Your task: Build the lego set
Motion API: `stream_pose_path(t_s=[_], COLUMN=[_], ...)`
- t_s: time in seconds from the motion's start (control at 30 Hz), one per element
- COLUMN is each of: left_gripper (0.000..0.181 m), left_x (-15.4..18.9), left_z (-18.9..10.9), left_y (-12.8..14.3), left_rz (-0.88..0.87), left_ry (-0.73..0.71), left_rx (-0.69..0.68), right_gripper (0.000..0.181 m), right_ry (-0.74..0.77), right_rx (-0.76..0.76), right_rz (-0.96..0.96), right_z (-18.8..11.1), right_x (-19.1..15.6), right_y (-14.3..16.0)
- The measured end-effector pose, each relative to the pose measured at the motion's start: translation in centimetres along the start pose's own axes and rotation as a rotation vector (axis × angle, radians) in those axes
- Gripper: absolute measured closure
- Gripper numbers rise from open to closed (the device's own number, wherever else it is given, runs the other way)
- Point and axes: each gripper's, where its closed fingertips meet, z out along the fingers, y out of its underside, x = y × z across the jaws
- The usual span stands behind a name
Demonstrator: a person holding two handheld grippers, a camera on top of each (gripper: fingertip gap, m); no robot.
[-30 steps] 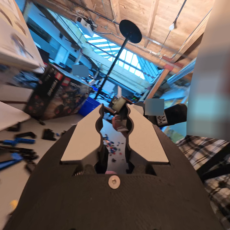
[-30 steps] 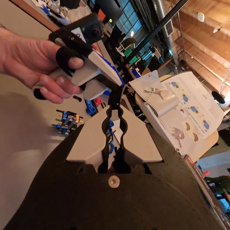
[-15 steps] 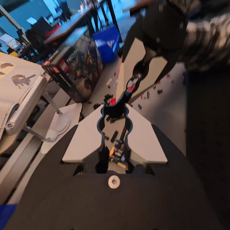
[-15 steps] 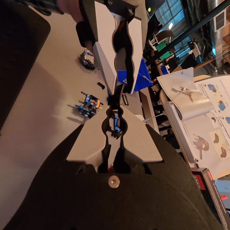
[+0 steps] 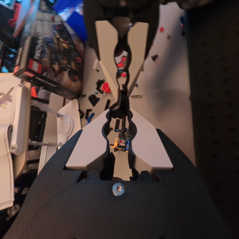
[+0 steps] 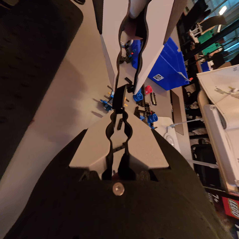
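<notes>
Left claw [image 5: 119, 109] and right claw [image 6: 118, 111], tip to tip above the surface [image 5: 161, 80], each clenched on one black piece [image 5: 122, 103].

The table [image 6: 67, 116] is beige. A blue bin [image 6: 166, 68] stands at two o'clock. The wheels [image 6: 138, 96] are blue, the small assembly [image 5: 120, 144] orange, blue and black.

The dark box [image 5: 49, 62] has a red logo [image 6: 231, 209] and white words. The blue bin [image 6: 166, 62] has a white sticker [image 6: 158, 77]. The print in the book [image 6: 219, 84] is too small to read.
</notes>
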Motion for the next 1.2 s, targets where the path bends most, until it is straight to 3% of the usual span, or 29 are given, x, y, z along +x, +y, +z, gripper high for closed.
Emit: stream_pose_path(t_s=[0.27,0.5,0.7,0.9,1.03,1.2], left_gripper=[0.165,0.181,0.181,0.181,0.181,0.181], left_x=[2.7,3.2,2.3,-2.7,-5.4,-6.1], left_z=[0.0,-0.7,0.2,-2.0,-2.8,-2.3], left_y=[0.2,-0.8,-0.6,-2.5,-2.4,-2.0], left_rz=[0.044,-0.255,-0.491,-0.902,-1.169,-1.345], left_ry=[0.117,0.122,0.091,0.065,0.075,0.118], left_rx=[-0.029,0.191,0.319,0.703,0.932,1.049], right_gripper=[0.175,0.181,0.179,0.143,0.13,0.128], right_ry=[-0.114,-0.044,0.01,0.212,0.346,0.434], right_rx=[0.005,0.108,0.164,0.185,0.113,0.1], right_rz=[0.011,0.126,0.191,0.223,0.102,0.018], right_z=[0.0,-0.7,-0.9,-2.0,-1.2,-0.2], right_x=[-2.0,0.3,1.7,5.3,6.2,6.4], right_y=[0.1,-0.5,-0.9,-0.5,-0.5,-1.3])
